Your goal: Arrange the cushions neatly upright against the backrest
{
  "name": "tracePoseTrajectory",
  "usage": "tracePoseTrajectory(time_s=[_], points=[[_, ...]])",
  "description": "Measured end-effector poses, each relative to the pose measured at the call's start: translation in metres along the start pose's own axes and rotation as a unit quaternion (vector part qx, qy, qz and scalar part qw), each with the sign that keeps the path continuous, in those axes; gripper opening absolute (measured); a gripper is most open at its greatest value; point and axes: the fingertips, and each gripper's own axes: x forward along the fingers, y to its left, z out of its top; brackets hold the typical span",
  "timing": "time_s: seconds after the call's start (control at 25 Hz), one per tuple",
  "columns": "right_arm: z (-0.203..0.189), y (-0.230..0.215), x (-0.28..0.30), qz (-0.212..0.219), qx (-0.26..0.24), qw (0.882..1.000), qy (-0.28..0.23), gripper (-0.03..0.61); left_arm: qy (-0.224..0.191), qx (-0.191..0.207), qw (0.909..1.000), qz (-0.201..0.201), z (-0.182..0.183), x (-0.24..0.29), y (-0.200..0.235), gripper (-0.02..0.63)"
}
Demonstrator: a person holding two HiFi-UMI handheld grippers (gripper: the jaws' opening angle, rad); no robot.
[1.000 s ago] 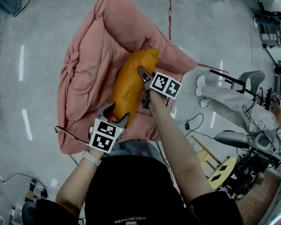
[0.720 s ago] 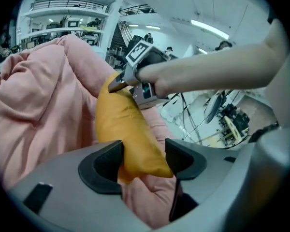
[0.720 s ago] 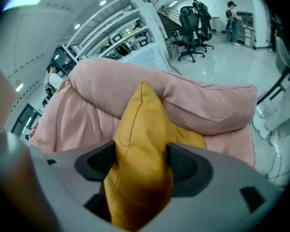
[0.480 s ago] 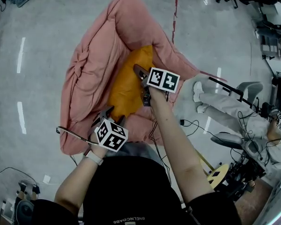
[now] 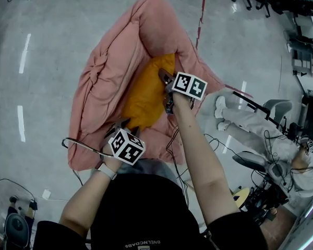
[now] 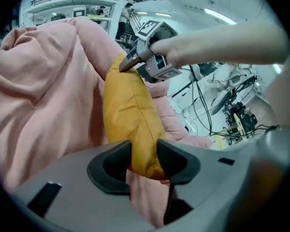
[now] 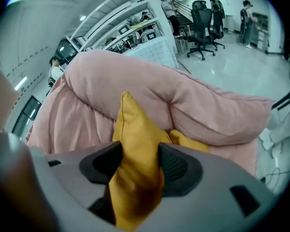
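grey floor (image 5: 52, 30) | red line (image 5: 201, 9) | person's legs (image 5: 246, 120) | office chairs (image 7: 203, 18) | shelving (image 7: 130, 23)

Bright overhead light, floor glare; fisheye edges, dark corners.

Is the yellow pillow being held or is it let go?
Held. The jaws of the left gripper and right gripper have just been closing, and each pinches an end of the yellow pillow.

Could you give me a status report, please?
Left gripper and right gripper, jaws just closing, both shut on the cushion. Cushion in the pink seat. Nothing in the way.
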Motion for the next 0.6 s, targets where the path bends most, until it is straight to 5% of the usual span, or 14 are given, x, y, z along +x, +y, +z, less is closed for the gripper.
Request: tracePoseTrajectory(time_s=[0.32, 0.6], points=[[0.023, 0.006, -0.038, -0.041, -0.038, 0.998, 0.005, 0.216, -0.044, -0.042, 0.9960, -0.065, 0.024, -0.021, -0.031, 0.163], [0.003, 0.005, -0.013, -0.010, 0.011, 1.000, 0.023, 0.236, 0.003, -0.032, 0.9995, 0.006, -0.010, -0.003, 0.008, 0.164]])
